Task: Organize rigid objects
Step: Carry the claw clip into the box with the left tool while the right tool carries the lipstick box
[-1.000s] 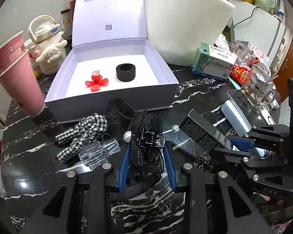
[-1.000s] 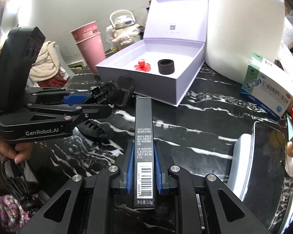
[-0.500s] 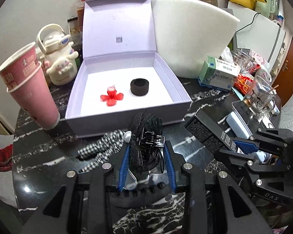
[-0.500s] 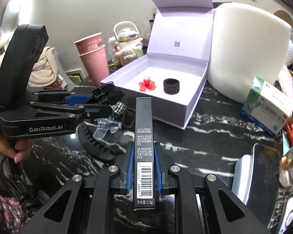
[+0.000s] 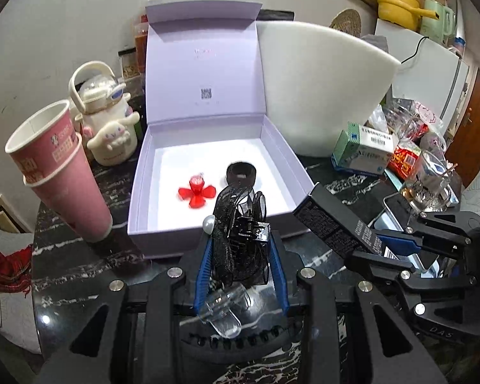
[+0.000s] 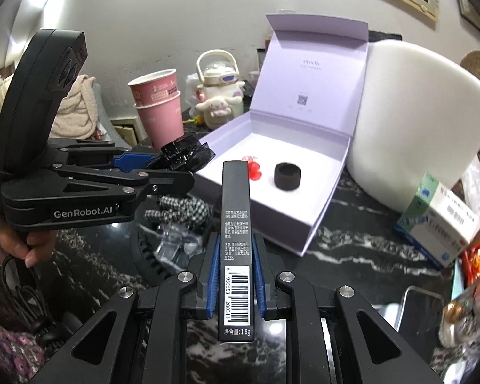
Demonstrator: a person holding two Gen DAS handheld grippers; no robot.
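Note:
My left gripper (image 5: 241, 240) is shut on a black mesh bow hair clip (image 5: 236, 204), held in the air just before the front wall of an open lilac gift box (image 5: 137, 192). Inside the box lie a red flower clip (image 5: 196, 192) and a black ring (image 5: 241, 174). My right gripper (image 6: 236, 246) is shut on a slim black carton (image 6: 236, 192) with a barcode, pointing at the lilac box (image 6: 320, 204). From the right wrist view the left gripper (image 6: 163, 166) hovers at the left, a hand (image 6: 12, 243) on its handle.
A checkered bow (image 6: 179, 209) and a clear plastic clip (image 6: 176, 243) lie on the black marble table below the grippers. Stacked pink cups (image 5: 60, 172) and a white character bottle (image 5: 108, 121) stand left of the box. White foam (image 5: 320, 86) and a medicine box (image 5: 361, 150) crowd the right.
Both grippers have risen and come nearer the lilac box, each keeping its object. The checkered bow has slipped out of the left wrist view beneath the fingers.

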